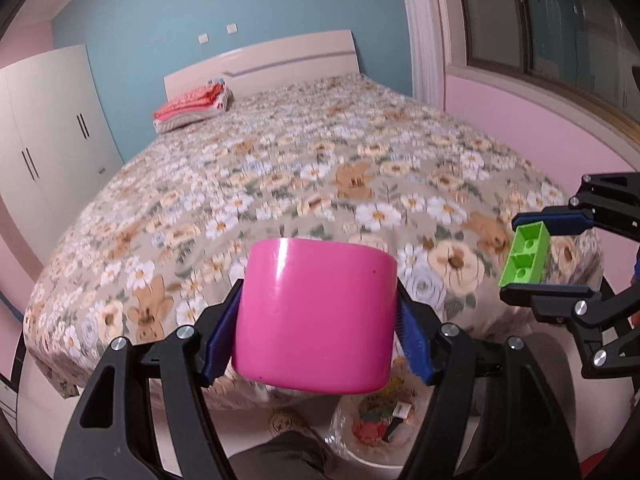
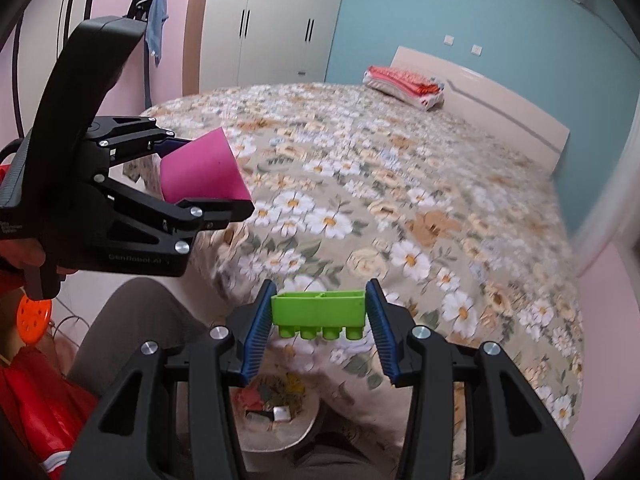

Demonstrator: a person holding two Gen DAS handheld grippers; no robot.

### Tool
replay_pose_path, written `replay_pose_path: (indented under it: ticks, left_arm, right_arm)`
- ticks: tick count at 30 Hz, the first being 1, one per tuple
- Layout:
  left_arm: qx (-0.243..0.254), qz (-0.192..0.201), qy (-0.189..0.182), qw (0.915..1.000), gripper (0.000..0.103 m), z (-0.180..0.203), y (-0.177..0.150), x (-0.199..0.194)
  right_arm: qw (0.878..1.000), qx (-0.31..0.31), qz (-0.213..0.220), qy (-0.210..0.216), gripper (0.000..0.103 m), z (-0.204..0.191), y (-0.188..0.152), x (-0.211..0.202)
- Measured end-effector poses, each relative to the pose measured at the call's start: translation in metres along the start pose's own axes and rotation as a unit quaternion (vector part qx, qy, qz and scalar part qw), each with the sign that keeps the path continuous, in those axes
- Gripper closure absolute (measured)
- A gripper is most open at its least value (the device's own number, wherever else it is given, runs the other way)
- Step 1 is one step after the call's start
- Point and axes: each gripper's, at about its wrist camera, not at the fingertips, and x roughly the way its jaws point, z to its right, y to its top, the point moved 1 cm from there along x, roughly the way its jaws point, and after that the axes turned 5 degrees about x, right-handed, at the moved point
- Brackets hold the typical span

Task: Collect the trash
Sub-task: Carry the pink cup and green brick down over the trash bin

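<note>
My left gripper (image 1: 318,322) is shut on a pink plastic cup (image 1: 316,316), its blue pads pressing both sides; the same cup (image 2: 202,172) shows in the right wrist view, held at the upper left by the left gripper (image 2: 200,178). My right gripper (image 2: 319,314) is shut on a green toy brick (image 2: 319,312) with studs facing down, and that brick (image 1: 524,258) also appears at the right of the left wrist view in the right gripper (image 1: 522,256). Both grippers hang over the foot of the bed, above a bin (image 2: 276,408) on the floor holding mixed trash.
A bed with a floral cover (image 1: 320,168) fills the middle, with folded red bedding (image 1: 192,106) by the headboard. A white wardrobe (image 2: 272,20) stands against the wall. The bin lined with a clear bag (image 1: 380,424) sits beside a person's leg (image 2: 136,320).
</note>
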Motion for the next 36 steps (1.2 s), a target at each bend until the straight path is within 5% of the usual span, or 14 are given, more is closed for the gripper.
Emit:
replay_pose_path:
  ticks: [21,36]
  left_arm:
    - [-0.031,-0.108,-0.041,0.9928,0.034,0.024,-0.095,0.073]
    - [-0.026,-0.201,-0.083,0.9757,0.034,0.049,-0.155,0.14]
  right_arm:
    - [0.994,0.027,-0.097,0.051,0.055,-0.03,-0.084,0.08]
    - [0.975,0.072,-0.19,0.089,0.055,-0.03,-0.15,0.146]
